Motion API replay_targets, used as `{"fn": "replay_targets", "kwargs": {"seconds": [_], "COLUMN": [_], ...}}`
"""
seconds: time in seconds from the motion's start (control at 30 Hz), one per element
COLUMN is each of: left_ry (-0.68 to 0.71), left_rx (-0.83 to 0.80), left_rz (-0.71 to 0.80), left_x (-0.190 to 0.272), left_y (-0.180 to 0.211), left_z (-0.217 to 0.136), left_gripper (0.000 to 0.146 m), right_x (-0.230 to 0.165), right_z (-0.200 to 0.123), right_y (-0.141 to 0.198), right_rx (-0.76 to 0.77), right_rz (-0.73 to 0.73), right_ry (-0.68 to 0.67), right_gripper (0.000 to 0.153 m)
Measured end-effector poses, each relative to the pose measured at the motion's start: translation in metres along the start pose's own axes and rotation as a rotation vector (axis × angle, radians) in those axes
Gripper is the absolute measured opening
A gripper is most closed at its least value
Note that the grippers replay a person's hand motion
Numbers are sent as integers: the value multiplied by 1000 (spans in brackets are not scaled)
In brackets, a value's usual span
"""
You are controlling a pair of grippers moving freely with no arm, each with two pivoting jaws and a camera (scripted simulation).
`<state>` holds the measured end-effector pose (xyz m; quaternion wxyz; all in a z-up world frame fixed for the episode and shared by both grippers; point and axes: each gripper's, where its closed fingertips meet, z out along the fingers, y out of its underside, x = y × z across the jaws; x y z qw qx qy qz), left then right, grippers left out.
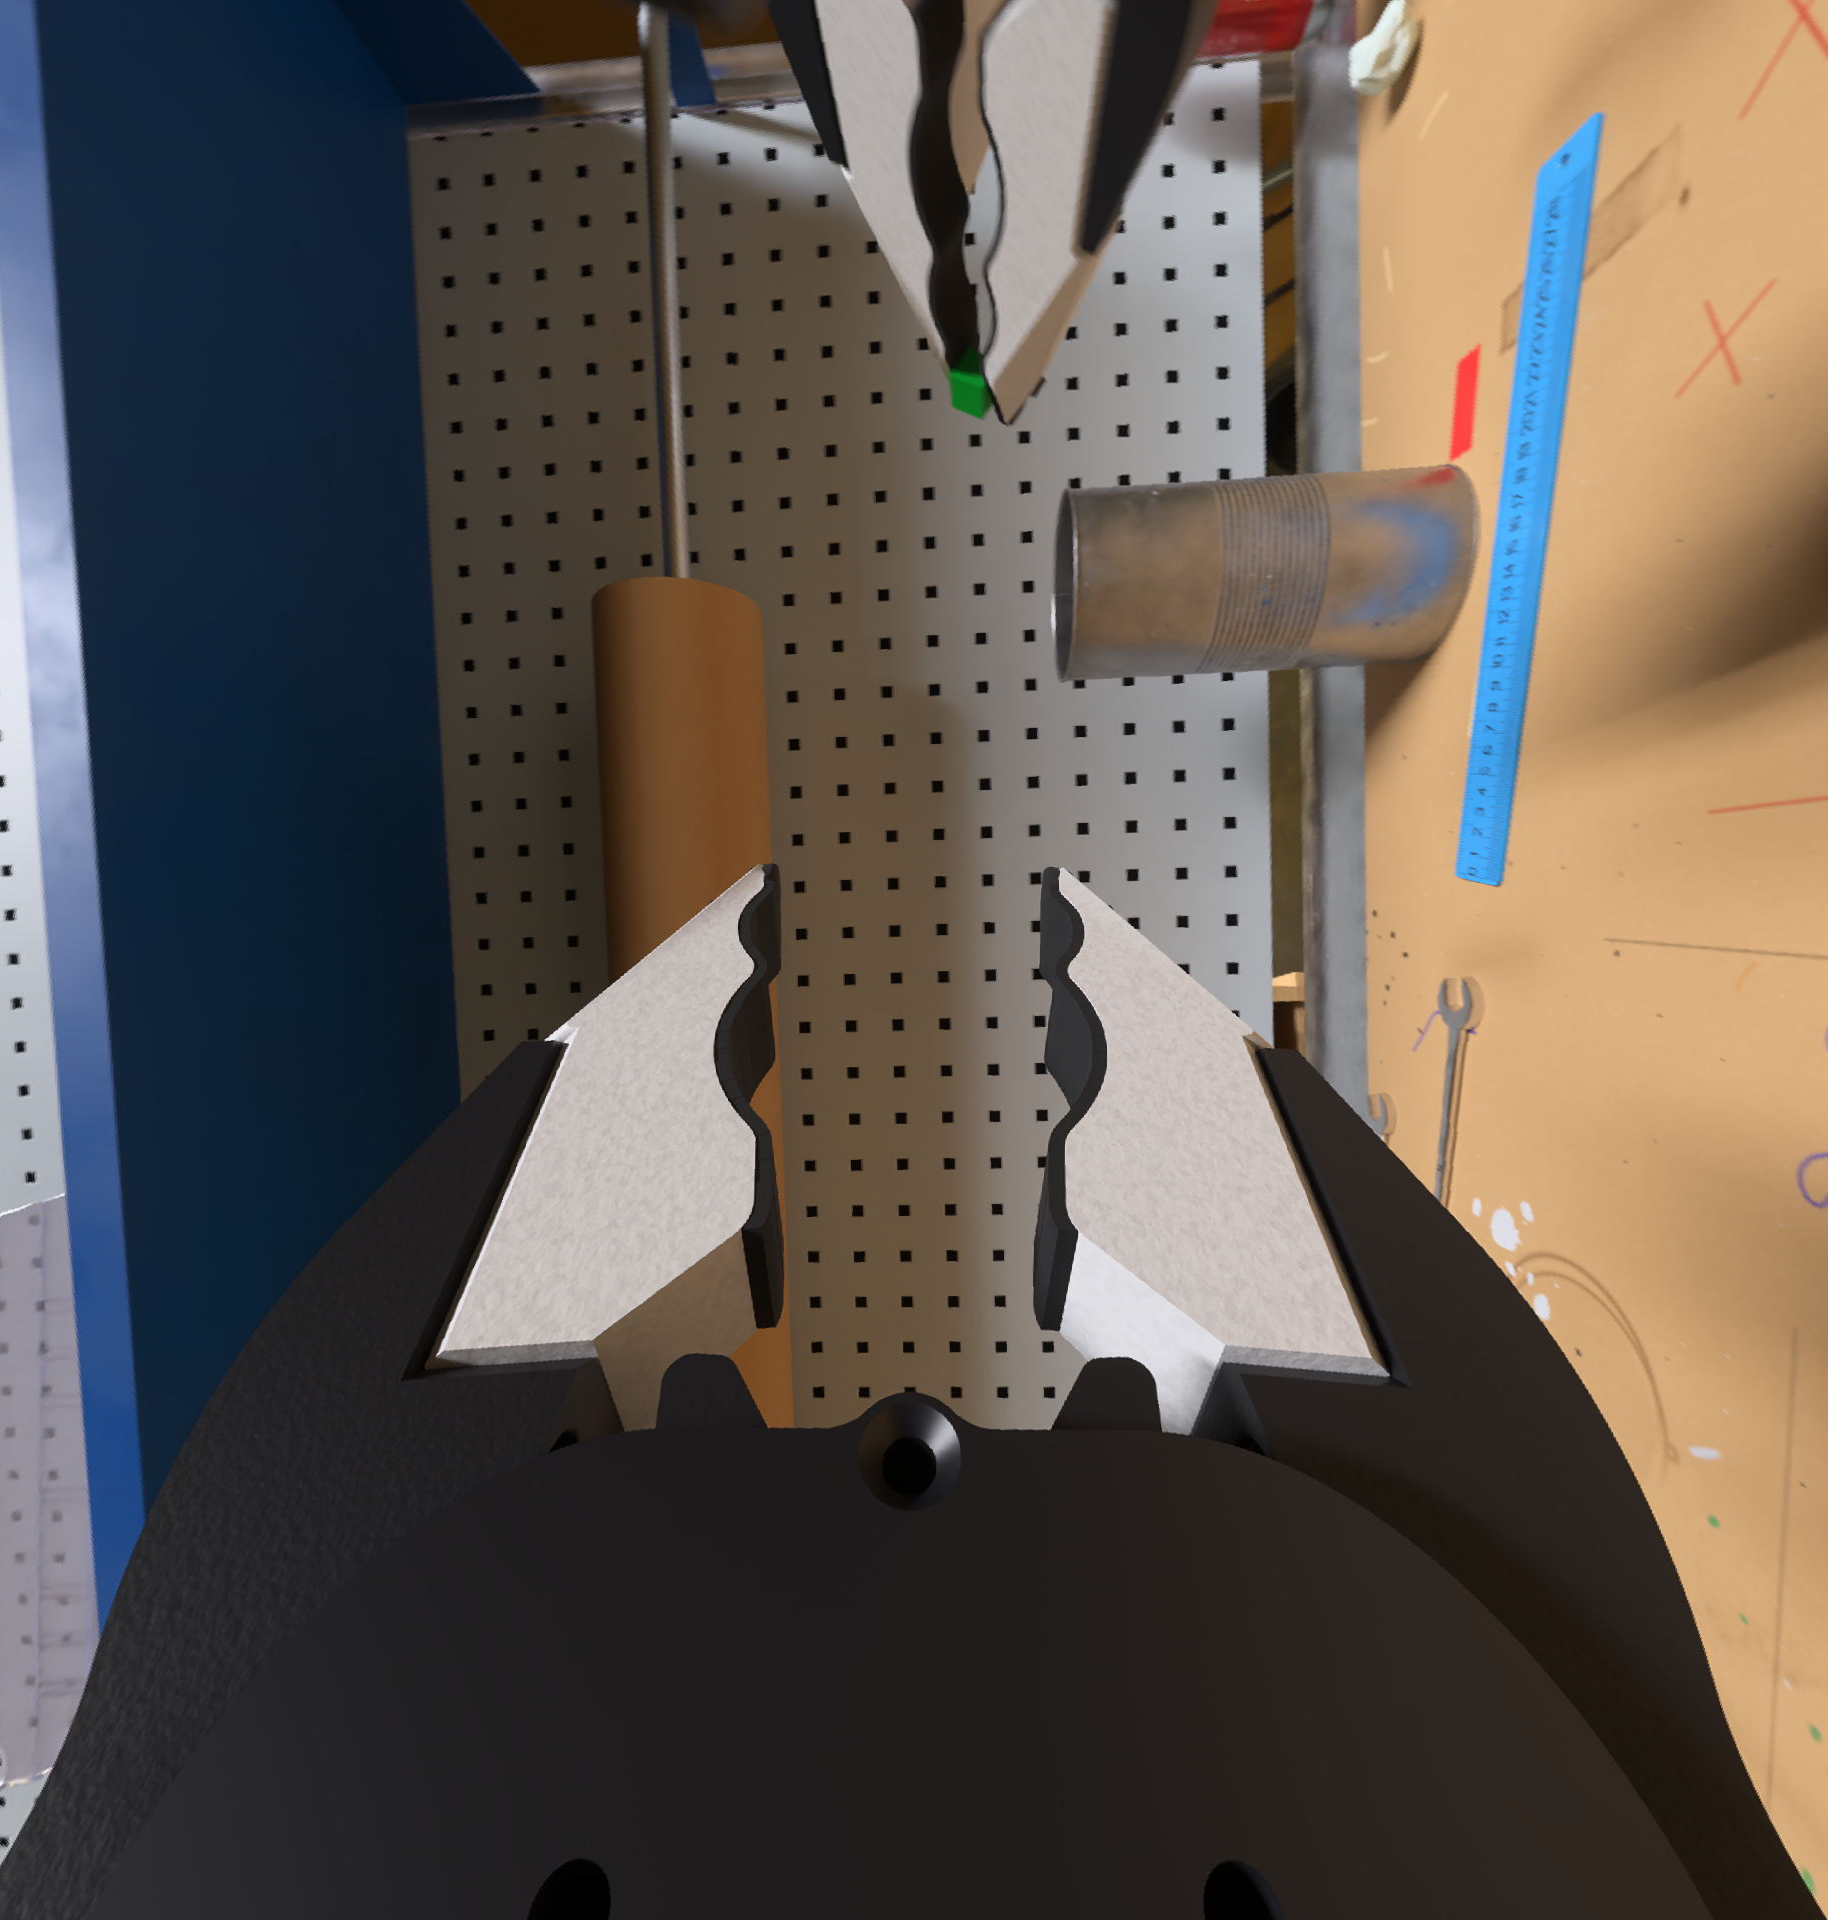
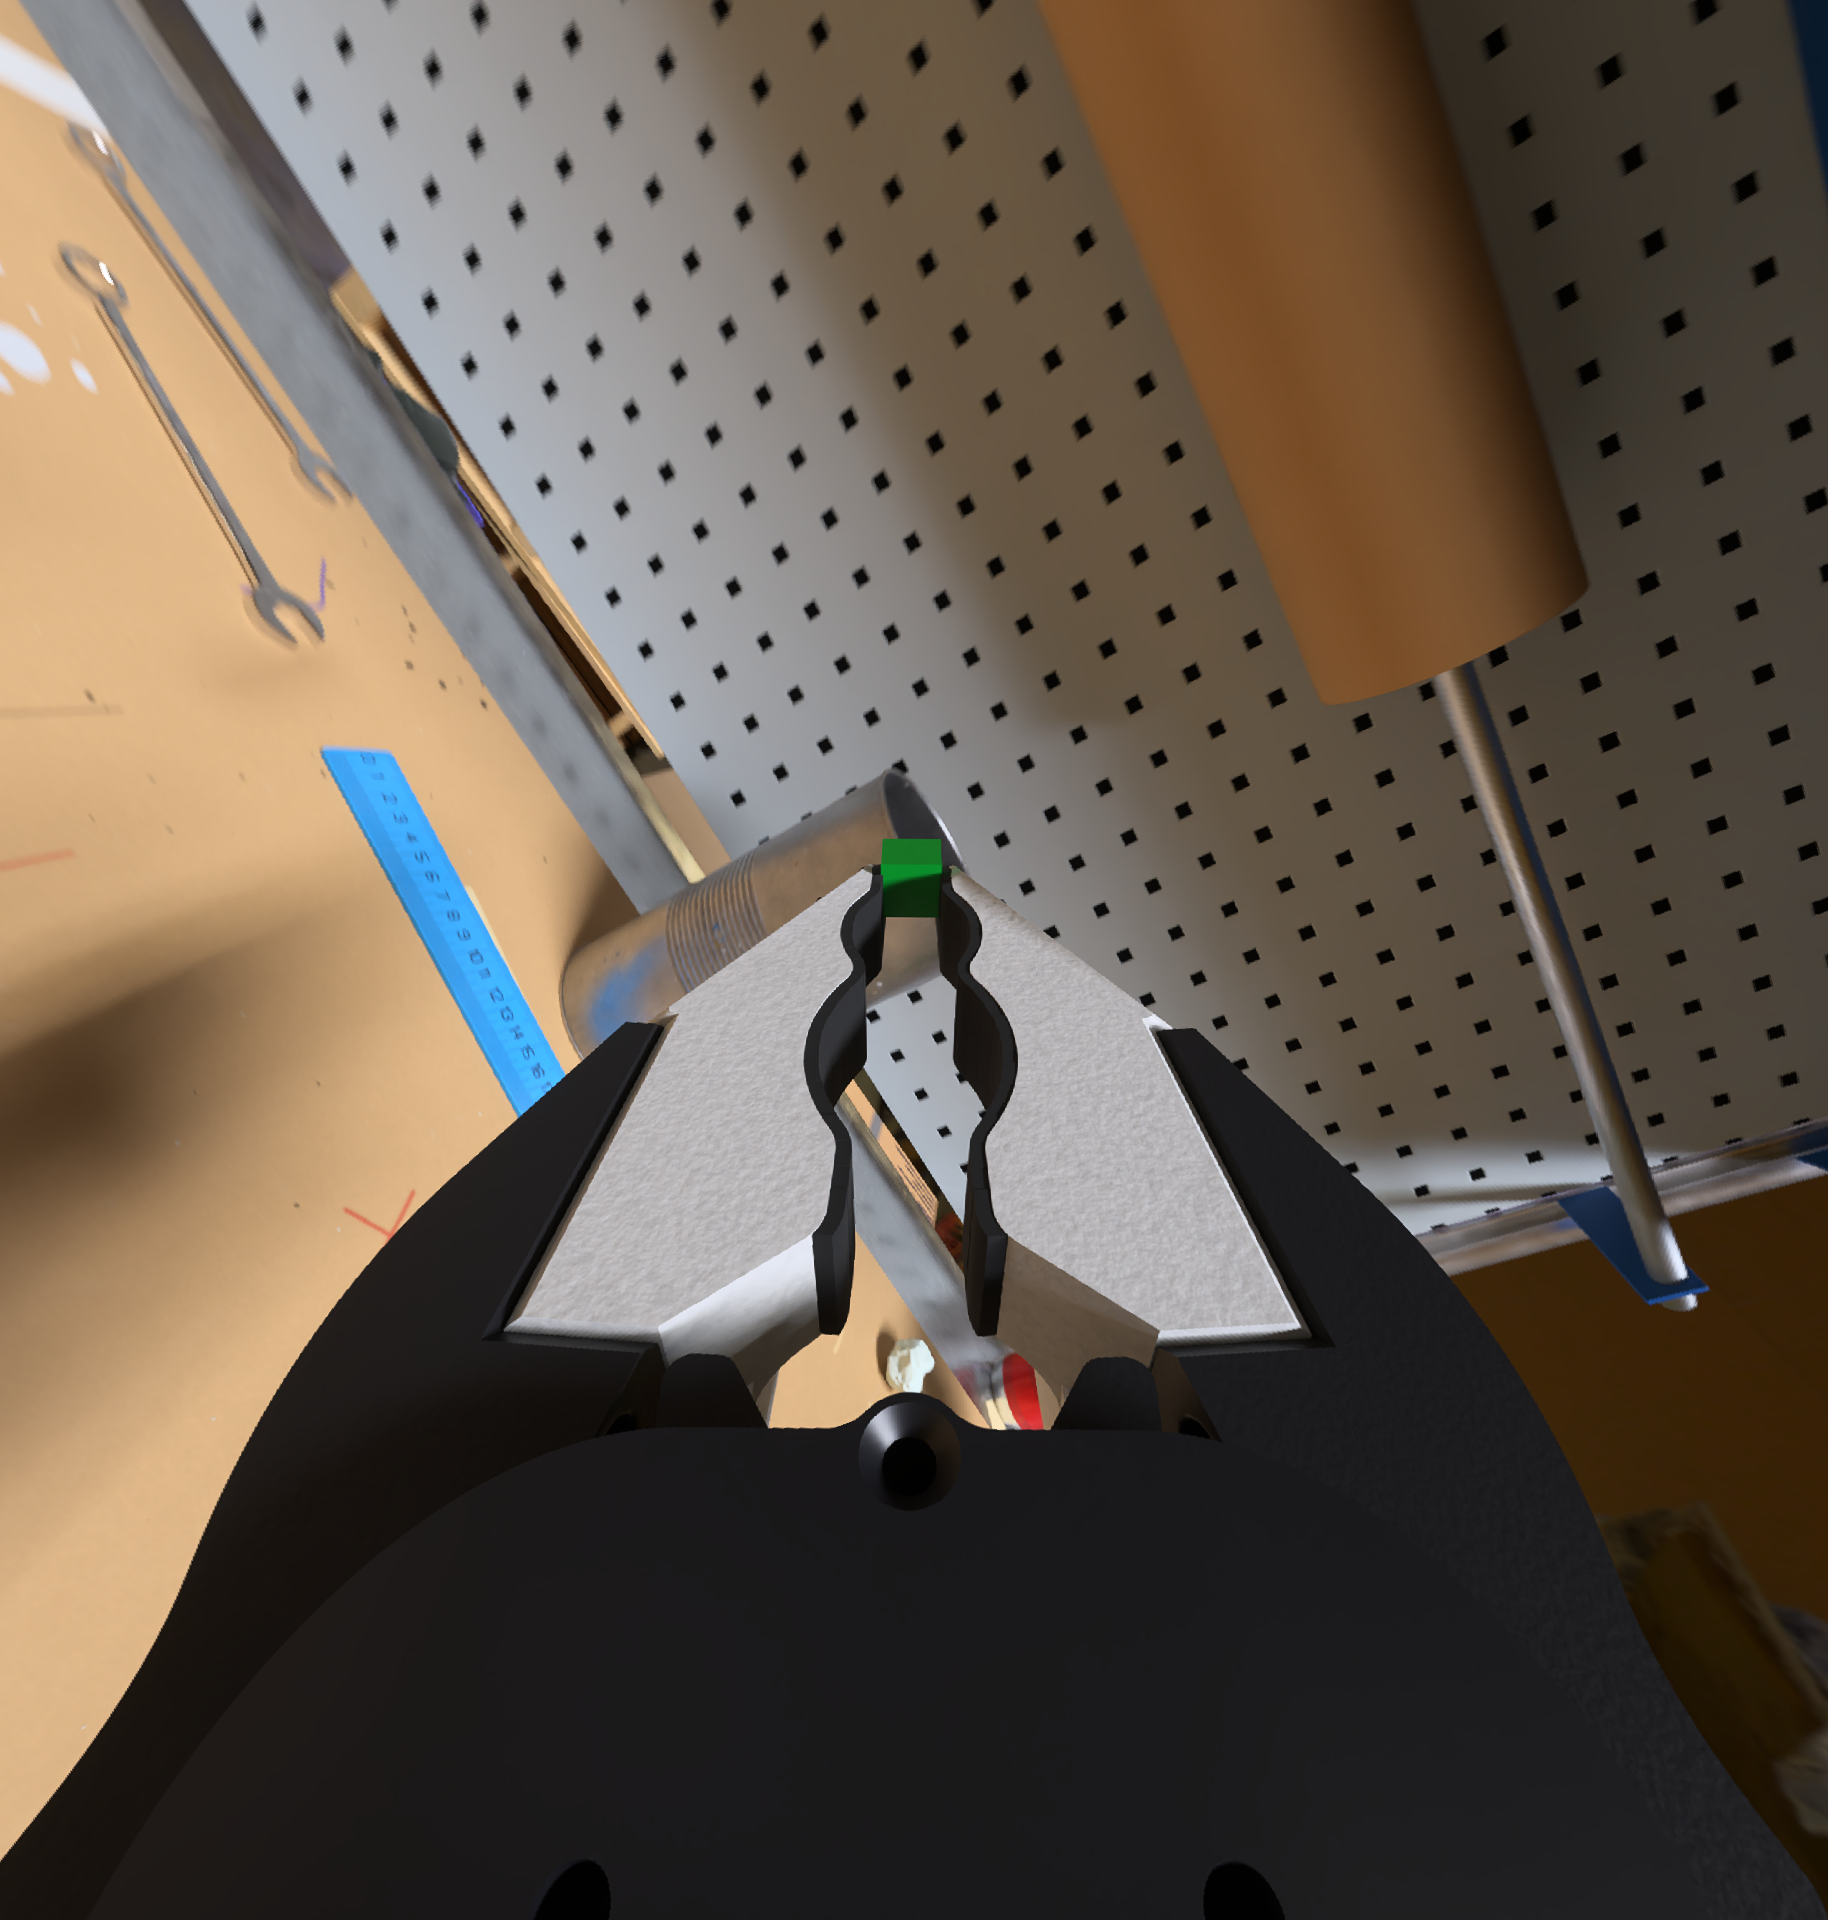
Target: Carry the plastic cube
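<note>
Right wrist view shows the right tool clenched on the green plastic cube, lifted just beside the metal pipe, so pickup looks done and carrying remains, while the left tool hangs released.

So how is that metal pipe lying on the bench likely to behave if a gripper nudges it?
The metal pipe lies on its side on the workbench, so it would probably roll if pushed across its axis. It looks rigid, and likely heavy for its size. The threaded band may give fingers some bite.

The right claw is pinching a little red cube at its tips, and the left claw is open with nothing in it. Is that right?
Nearly. The cube is green, not red; the right wrist view shows it pinched at the tips of the right gripper. The left gripper is open and holds nothing.
</note>
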<state>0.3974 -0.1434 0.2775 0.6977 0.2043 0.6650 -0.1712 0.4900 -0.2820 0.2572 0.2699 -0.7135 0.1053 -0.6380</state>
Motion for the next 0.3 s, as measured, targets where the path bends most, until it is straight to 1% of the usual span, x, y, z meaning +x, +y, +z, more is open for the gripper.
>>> {"fn": "replay_targets", "kwargs": {"seconds": [0.07, 0.17, 0.3], "left_ry": [-31, -89, -178], "left_rx": [7, 26, 73], "left_rz": [-9, -1, 1], "left_x": [-7, -22, -51], "left_y": [1, -2, -12], "left_z": [1, 4, 8], "left_gripper": [50, 51, 52], "right_x": [14, 27, 45], "right_z": [-9, -23, -51], "right_y": [-9, -24, -53], "right_rx": [26, 68, 183], "right_rz": [49, 185, 373], "right_ry": [-38, -198, -420], "right_gripper": [9, 9, 9]}}
